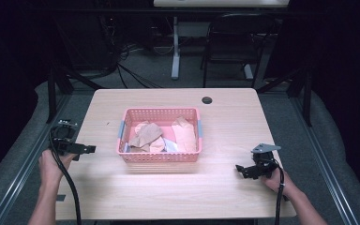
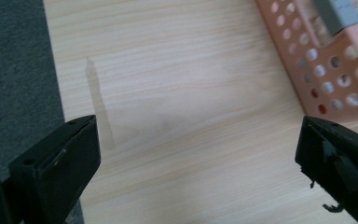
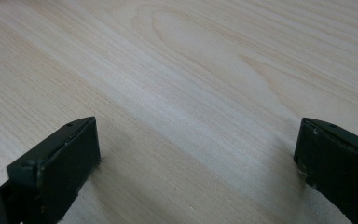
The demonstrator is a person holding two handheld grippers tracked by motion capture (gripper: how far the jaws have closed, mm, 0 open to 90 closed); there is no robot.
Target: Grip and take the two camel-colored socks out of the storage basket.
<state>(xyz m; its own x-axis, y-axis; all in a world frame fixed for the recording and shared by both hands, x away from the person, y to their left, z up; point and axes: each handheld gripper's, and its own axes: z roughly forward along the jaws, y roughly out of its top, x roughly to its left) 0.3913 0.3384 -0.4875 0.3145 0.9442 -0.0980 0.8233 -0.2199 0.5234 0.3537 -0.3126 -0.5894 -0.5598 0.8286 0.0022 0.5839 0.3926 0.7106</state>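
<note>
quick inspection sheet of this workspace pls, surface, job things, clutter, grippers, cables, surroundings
surface: light wood table, bare apart from a dark round hole near its far edge
job's things: pink perforated basket at mid-table, holding crumpled tan and pale cloths
clutter: nothing seen
grippers: left gripper at the table's left edge, jaws wide apart, holding nothing; right gripper over the table's right side, jaws wide apart, holding nothing
cables: a black cable trails from the left gripper toward the person; loose cables on the floor beyond the table
surroundings: dark chair, white desk leg, grey floor
</note>
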